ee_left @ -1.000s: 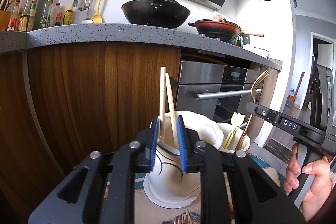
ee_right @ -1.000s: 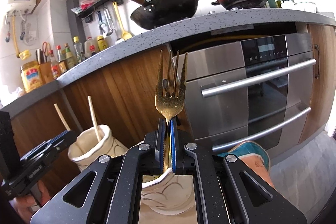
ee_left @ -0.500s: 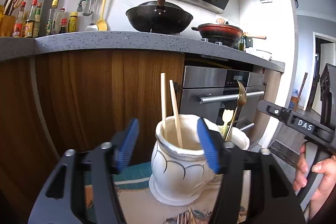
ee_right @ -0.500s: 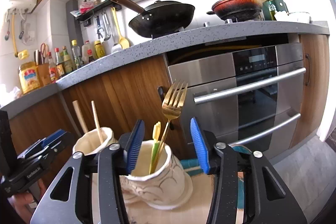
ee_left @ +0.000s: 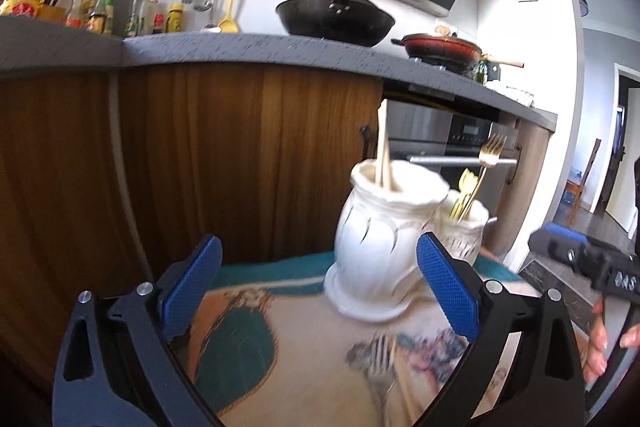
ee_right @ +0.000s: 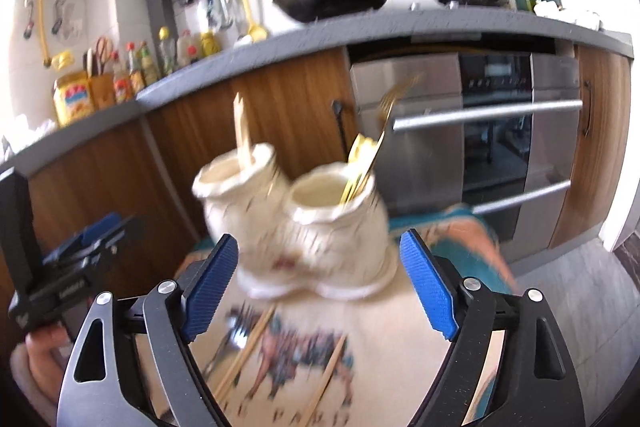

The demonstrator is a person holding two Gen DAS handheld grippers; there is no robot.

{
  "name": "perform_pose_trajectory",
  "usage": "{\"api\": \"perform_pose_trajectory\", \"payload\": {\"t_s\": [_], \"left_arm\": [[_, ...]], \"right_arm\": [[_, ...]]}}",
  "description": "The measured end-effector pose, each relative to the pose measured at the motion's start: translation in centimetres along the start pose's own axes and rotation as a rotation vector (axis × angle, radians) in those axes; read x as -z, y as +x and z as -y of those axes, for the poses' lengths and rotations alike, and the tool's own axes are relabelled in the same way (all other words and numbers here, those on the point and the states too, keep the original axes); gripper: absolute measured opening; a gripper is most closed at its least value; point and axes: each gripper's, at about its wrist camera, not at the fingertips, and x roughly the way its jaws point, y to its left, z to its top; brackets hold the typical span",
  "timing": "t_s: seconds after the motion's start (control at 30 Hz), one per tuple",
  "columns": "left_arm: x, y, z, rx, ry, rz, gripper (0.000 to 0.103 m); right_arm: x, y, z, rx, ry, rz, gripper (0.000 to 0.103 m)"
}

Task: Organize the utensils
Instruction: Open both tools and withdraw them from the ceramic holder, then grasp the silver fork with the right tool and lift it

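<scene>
We see two white jars side by side on a patterned cloth (ee_left: 240, 347) in front of wooden cabinets (ee_left: 240, 155) & a steel oven (ee_right: 500, 131). The left gripper (ee_left: 318, 293) has its blue pads spread wide w/ nothing between them; the right gripper (ee_right: 320, 283) is likewise wide apart & empty. From the left wrist view, the near jar (ee_left: 384, 239) holds a pair of chopsticks (ee_left: 383, 147) standing nearly upright; the far jar (ee_left: 466, 231), touching or just beside it, holds a gold fork (ee_left: 486, 167), tines up, leaning right, plus a pale yellow-green utensil too small to name. On the cloth near the grippers lie more pieces: a silver fork (ee_left: 380, 359) in the left view, loose chopsticks (ee_right: 248, 347) in the right view, both blurred. On the grey counter (ee_left: 240, 47) above sit a black wok (ee_left: 336, 19), a red pan (ee_left: 440, 47) & sauce bottles (ee_left: 152, 15).
</scene>
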Motion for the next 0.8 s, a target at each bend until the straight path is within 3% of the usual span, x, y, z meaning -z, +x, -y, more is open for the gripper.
{"api": "perform_pose_trajectory", "payload": {"t_s": [0.27, 0.57, 0.63, 0.7, 0.8], "left_arm": [[0.8, -0.7, -1.3, -0.008, 0.005, -0.005, 0.097], [0.9, 0.1, -2.3, -0.006, -0.029, -0.03, 0.097], [0.8, 0.2, -2.8, -0.014, -0.046, -0.027, 0.097], [0.8, 0.3, -3.3, -0.018, -0.064, -0.031, 0.097], [0.9, 0.4, -3.8, -0.016, -0.09, -0.036, 0.097]], "right_arm": [[4.4, 0.3, -3.7, -0.006, -0.051, -0.134, 0.087], [6.8, 1.9, -8.1, -0.024, -0.142, -0.251, 0.087], [7.1, 2.3, -9.4, -0.034, -0.173, -0.269, 0.08], [7.4, 2.8, -10.4, -0.032, -0.194, -0.293, 0.058], [8.0, 4.4, -11.7, -0.034, -0.207, -0.368, 0.036]]}}
